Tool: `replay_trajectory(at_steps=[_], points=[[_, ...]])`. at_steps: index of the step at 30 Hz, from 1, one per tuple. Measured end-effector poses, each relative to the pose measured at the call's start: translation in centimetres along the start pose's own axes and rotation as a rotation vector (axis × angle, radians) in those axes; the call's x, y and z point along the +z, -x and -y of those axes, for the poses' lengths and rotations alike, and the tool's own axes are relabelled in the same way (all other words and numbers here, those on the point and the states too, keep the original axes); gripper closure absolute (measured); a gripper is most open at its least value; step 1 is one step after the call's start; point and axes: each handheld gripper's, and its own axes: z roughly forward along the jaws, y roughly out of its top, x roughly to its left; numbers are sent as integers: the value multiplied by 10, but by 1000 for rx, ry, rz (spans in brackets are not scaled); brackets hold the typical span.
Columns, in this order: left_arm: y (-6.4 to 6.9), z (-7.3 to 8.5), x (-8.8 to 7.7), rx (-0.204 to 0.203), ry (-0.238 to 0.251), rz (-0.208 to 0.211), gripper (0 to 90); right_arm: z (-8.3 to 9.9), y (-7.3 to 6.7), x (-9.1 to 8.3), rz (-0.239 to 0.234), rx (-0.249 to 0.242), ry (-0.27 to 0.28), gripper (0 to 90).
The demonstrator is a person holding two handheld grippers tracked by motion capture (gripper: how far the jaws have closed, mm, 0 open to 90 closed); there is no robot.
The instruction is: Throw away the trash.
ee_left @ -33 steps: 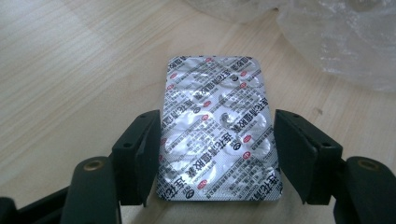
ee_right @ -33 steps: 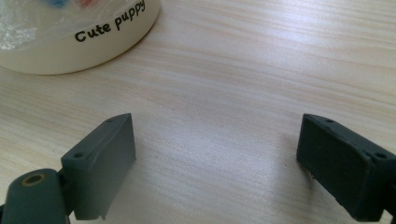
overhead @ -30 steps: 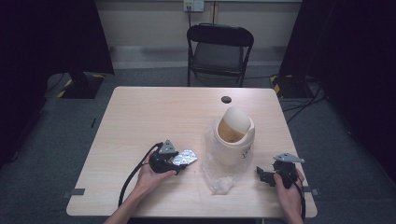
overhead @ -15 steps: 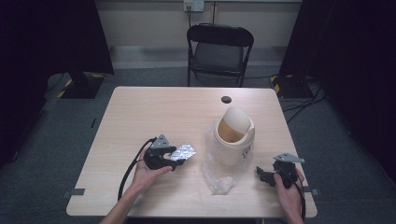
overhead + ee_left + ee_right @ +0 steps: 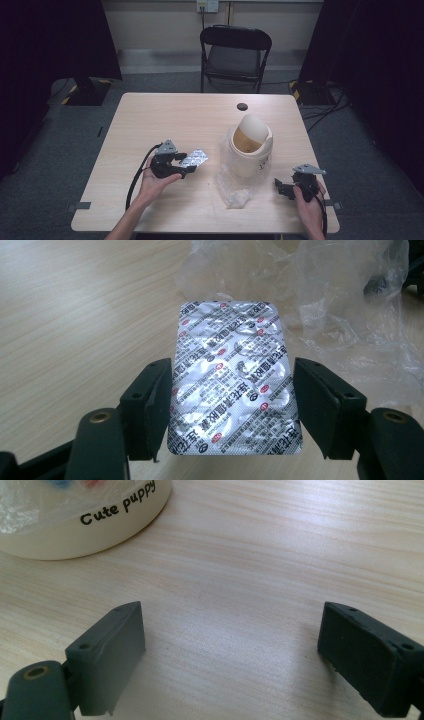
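Note:
A silver foil blister pack [image 5: 232, 375] with red and black print stands between the two black jaws of my left gripper [image 5: 232, 385], which is shut on its long edges. From above, the left gripper [image 5: 189, 164] holds the blister pack [image 5: 194, 159] just over the table, left of a cream swing-lid bin [image 5: 250, 145]. A clear plastic bag [image 5: 232, 185] hangs out of the bin and spreads over the table in front of it. My right gripper [image 5: 281, 187] rests open near the front right, with bare wood between its jaws [image 5: 232, 630]. The bin's base [image 5: 85, 530] reads "Cute puppy".
The wooden table [image 5: 175, 120] has a small black disc [image 5: 242, 106] near its far edge. A black folding chair [image 5: 235, 50] stands behind the table. Crumpled clear plastic [image 5: 325, 300] lies just beyond the blister pack.
My left gripper has moved a little away from the front edge and to the left, carrying the blister pack with it. The right gripper has stayed put.

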Motion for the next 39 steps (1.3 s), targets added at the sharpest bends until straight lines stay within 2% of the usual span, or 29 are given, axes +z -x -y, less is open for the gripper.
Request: replay_trajectory(at_steps=[6,15,23,32,39], points=[[5,-9,-4,2,31,21,340,0,0,0,0,0,0,108],[13,-27,-8,30,66,39,340,0,0,0,0,0,0,109],[20,-39,-4,41,81,58,340,0,0,0,0,0,0,108],[28,-56,-7,73,109,80,340,0,0,0,0,0,0,109],[36,-67,-1,90,116,105,340,0,0,0,0,0,0,108]])
